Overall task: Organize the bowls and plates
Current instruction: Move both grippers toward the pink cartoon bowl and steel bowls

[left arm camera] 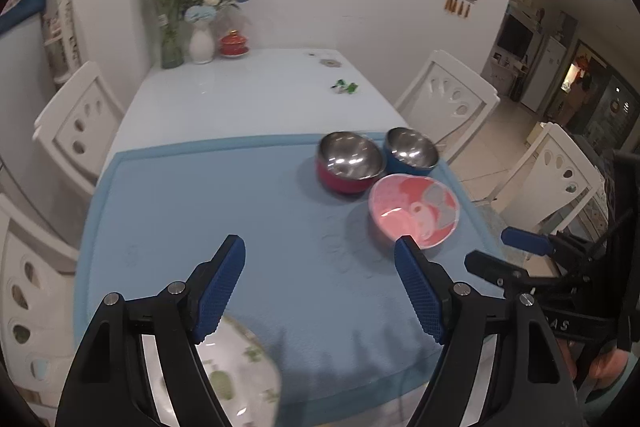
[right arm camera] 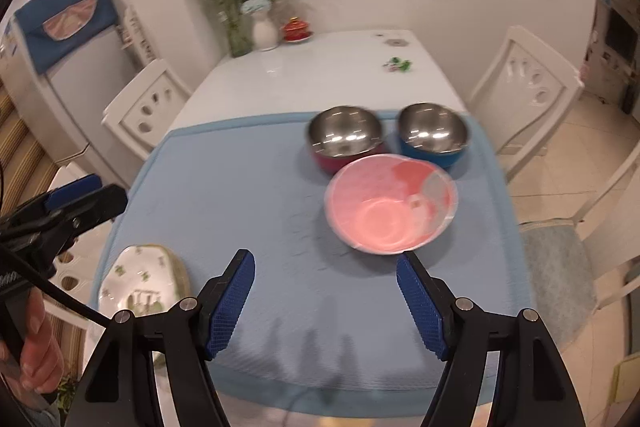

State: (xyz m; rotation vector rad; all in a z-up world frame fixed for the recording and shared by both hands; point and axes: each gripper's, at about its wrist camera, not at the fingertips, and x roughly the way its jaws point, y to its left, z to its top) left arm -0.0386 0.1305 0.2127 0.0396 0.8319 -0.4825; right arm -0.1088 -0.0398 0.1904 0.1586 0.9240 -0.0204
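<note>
A pink bowl (right arm camera: 390, 203) sits on the blue mat (right arm camera: 248, 195), right of centre. Behind it stand a steel bowl with a red outside (right arm camera: 346, 139) and a steel bowl with a blue outside (right arm camera: 434, 137), side by side. A white plate with green patterns (right arm camera: 144, 277) lies at the mat's near left corner. My right gripper (right arm camera: 326, 259) hangs open above the mat, just short of the pink bowl, with nothing between its fingers. My left gripper (left arm camera: 320, 243) is open too, above the plate (left arm camera: 236, 375) and the mat (left arm camera: 200, 211); the pink bowl (left arm camera: 414, 213) lies beyond its right finger.
White chairs (right arm camera: 524, 83) stand along both sides of the table. At the far end are flower vases (right arm camera: 264, 31), a red lidded cup (right arm camera: 297, 29) and a small green item (right arm camera: 396, 63). A fridge (right arm camera: 60, 75) stands at left. The right gripper's fingers (left arm camera: 524, 241) show at right in the left wrist view.
</note>
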